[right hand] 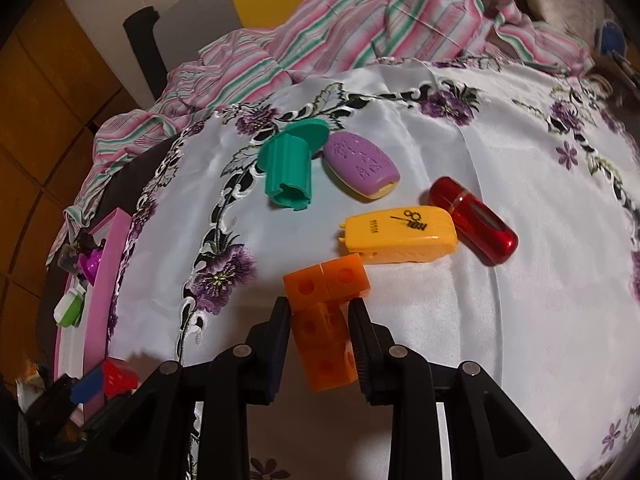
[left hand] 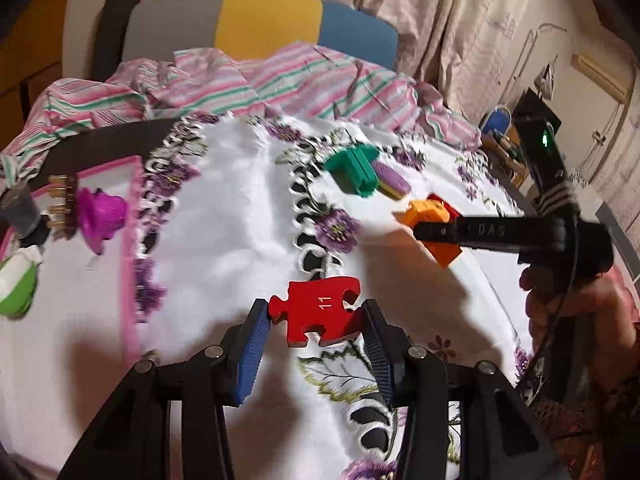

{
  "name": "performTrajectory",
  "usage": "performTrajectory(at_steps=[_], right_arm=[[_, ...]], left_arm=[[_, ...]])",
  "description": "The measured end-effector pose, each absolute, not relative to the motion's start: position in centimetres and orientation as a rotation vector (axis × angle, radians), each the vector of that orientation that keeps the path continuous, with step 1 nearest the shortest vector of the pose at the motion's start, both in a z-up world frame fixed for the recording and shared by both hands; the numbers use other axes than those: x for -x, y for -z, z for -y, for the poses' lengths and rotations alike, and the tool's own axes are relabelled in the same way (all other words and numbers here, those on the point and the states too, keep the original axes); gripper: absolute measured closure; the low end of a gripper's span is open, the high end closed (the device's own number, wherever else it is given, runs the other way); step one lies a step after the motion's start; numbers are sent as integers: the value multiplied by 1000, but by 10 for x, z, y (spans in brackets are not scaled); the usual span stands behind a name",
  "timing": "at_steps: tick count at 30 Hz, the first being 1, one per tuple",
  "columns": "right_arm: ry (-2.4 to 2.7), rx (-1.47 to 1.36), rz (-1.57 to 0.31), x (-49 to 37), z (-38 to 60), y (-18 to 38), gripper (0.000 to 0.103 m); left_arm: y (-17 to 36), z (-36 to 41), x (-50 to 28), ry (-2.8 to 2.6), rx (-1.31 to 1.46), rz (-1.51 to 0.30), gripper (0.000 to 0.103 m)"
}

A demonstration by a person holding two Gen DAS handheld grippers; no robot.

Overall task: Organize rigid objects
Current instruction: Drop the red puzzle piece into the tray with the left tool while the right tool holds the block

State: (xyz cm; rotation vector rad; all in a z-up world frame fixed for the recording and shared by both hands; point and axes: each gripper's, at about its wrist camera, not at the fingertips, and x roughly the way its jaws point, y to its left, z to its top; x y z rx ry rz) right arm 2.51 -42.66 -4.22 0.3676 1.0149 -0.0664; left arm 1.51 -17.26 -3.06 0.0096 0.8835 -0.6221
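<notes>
Both grippers [left hand: 314,330] [right hand: 320,330] grip toys: puzzle piece [left hand: 316,316], orange blocks [right hand: 324,320]

A white cloth [right hand: 500,168] embroidered with purple flowers is spread over the table, and a crumpled pink-and-green striped sheet [right hand: 360,24] is heaped along its far edge. Behind the sheet, a chair back [left hand: 264,24] in grey, yellow and blue panels is seen. Pale patterned curtains [left hand: 452,20] are hung at the right in the left wrist view.
</notes>
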Motion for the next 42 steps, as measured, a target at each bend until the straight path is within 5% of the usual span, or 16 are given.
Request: performTrajectory(at_steps=[19,36,42], right_arm=[[57,-376,-974,-23,421,35,73],[-61,-318,-911,-24,380,23,73],[-65,-308,-900,-22,380,21,73]], left_arm=[[24,52,-73,365,125,-885,56],[57,20,-139,236,110,-990,56],[48,14,-120,264,194,-972,45]])
